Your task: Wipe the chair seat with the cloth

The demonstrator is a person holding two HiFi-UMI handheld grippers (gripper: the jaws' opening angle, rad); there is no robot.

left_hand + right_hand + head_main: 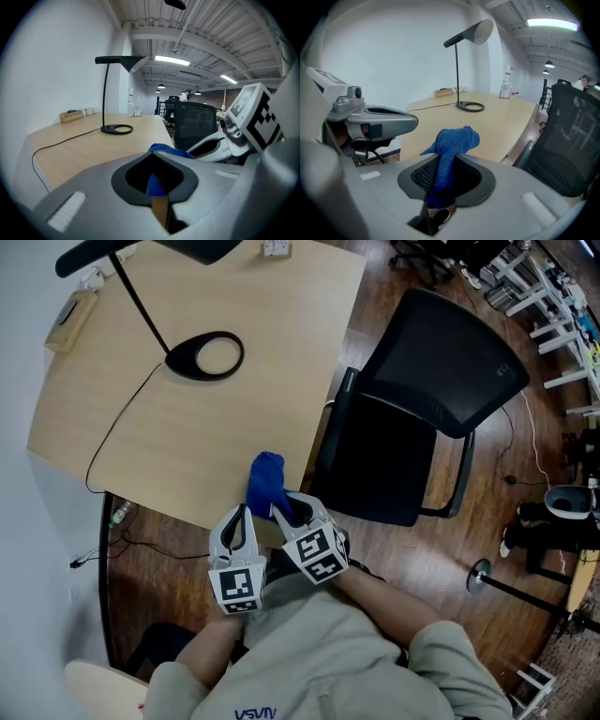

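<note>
- Right gripper (292, 510): jaws pinching a blue cloth (265, 479) over the table (187, 427) edge.
- Left gripper (240, 521): jaws pressed together, just beside it.
- 1 black chair (412, 418) beside the table.

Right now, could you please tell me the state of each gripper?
Left gripper: closed, holding nothing.
Right gripper: closed on the blue cloth.

Head view looks steeply down; both gripper views face the desk (234, 427)
</note>
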